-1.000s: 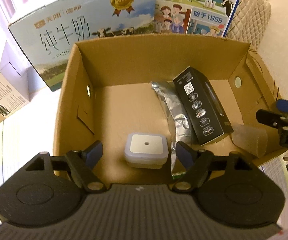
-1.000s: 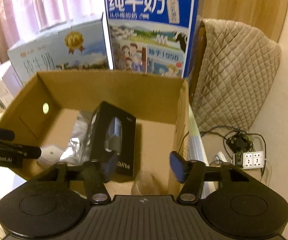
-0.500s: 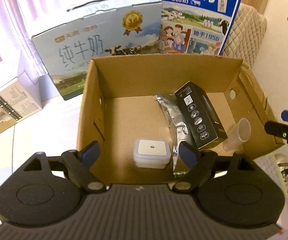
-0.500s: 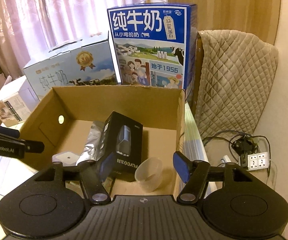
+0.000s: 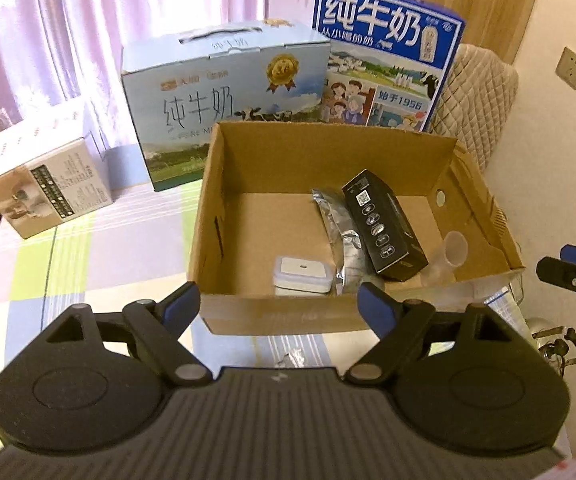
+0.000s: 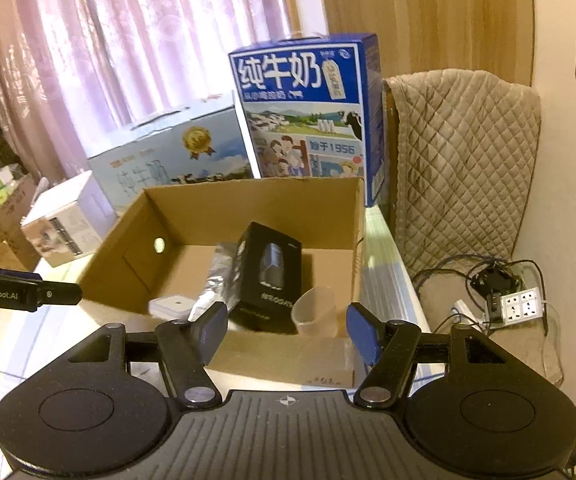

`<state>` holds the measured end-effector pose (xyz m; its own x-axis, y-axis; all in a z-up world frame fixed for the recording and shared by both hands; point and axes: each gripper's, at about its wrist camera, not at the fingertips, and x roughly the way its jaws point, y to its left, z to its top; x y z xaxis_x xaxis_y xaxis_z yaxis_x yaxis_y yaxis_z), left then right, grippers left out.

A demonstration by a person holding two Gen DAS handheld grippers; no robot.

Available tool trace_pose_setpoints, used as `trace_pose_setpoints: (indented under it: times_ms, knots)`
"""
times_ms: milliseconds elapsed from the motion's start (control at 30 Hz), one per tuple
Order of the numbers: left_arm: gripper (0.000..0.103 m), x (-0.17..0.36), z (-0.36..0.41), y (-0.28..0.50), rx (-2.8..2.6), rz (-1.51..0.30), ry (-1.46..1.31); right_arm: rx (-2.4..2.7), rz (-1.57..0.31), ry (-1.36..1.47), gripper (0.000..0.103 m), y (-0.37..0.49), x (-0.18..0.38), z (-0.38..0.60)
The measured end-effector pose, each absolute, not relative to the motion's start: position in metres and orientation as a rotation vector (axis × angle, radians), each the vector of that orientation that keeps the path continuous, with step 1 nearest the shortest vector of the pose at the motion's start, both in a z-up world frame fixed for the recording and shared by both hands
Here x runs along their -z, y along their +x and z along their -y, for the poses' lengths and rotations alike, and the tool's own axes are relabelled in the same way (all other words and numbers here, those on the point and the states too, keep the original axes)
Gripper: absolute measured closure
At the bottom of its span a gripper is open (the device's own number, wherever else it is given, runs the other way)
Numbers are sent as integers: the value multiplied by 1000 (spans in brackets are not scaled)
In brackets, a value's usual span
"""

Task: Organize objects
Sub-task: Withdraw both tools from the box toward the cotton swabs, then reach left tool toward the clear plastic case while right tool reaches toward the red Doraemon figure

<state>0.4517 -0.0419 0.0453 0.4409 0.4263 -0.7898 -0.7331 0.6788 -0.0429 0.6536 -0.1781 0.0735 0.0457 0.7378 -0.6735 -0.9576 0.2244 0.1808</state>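
An open cardboard box (image 5: 223, 200) (image 6: 135, 240) stands on the table. Inside lie a small white lidded container (image 5: 303, 275) (image 6: 169, 307), a silver foil pouch (image 5: 338, 236) (image 6: 219, 272), a black product box (image 5: 384, 226) (image 6: 269, 276) and a clear plastic cup (image 5: 450, 258) (image 6: 314, 312) on its side at the right. My left gripper (image 5: 279, 306) is open and empty, in front of the box's near wall. My right gripper (image 6: 288, 330) is open and empty, in front of the near right corner.
Two milk cartons stand behind the box: a light blue one (image 5: 223, 96) and a dark blue one (image 5: 388, 60). A small white carton (image 5: 47, 184) sits at the left. A quilted cover (image 6: 464, 160) and a power strip (image 6: 520, 306) with cables lie at the right.
Both grippers have pulled back and up from the box. The clear cup left my right gripper's side and now lies inside the box; both grippers stay open.
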Motion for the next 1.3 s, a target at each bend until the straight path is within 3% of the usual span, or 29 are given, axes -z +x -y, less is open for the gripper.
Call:
trace_pose_setpoints:
  times_ms: [367, 1300]
  knots:
    - [19, -45, 88, 416, -758, -851, -407, -1416, -760, -384, 40, 614, -73, 216]
    - [20, 24, 136, 344, -801, -929, -562, -1341, -982, -574, 40, 572, 8, 278]
